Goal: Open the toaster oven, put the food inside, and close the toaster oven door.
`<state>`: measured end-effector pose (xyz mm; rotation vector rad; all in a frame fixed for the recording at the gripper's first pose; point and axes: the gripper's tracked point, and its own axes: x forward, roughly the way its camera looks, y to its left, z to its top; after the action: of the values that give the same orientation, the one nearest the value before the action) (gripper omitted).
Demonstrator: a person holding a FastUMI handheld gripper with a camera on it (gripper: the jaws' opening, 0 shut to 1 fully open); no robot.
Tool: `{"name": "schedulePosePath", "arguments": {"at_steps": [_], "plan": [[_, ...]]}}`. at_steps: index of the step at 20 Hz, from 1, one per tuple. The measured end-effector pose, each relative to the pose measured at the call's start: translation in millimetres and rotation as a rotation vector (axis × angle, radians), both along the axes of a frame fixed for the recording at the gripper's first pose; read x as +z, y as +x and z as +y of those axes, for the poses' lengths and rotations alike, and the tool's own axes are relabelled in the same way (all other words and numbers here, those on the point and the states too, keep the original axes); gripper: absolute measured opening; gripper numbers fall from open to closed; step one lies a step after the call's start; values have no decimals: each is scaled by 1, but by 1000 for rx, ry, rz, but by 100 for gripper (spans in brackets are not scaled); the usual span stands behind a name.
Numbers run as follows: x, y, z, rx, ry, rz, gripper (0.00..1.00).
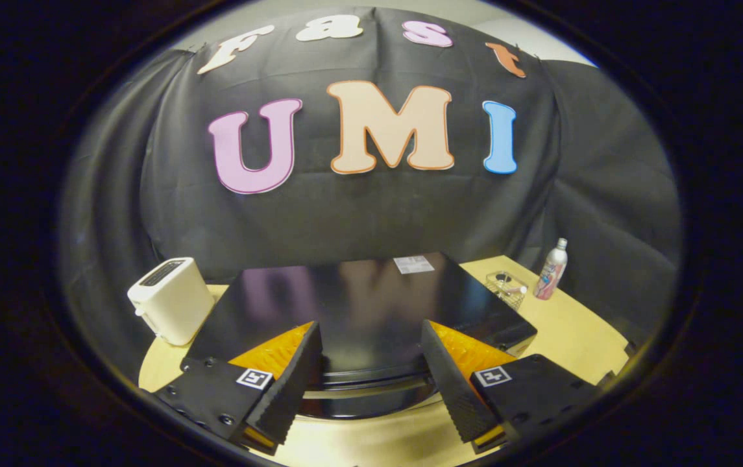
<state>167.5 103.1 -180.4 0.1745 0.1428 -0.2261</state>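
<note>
No readable text; toaster oven (358, 305) sticker illegible.

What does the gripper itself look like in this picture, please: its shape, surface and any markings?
The gripper has two wedge-shaped fingers with finely ribbed inner faces. Each is mounted on a flat black bracket fastened with dark screws. Each bracket carries a small square black-and-white marker, one per side. No cable or sleeve is visible.

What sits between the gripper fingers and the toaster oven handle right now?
Nothing visible. The gripper is open, its fingers spread either side of the handle along the front top edge of the black toaster oven, directly ahead.
</note>
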Motion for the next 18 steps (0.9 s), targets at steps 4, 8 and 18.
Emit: {"name": "schedulePosePath", "arguments": {"at_steps": [4,8,18], "plan": [[-1,-2,0,-13,24,-38,97],[-3,-8,-2,-1,-6,-102,97],[-15,-32,-5,-23,40,-175,95]]}}
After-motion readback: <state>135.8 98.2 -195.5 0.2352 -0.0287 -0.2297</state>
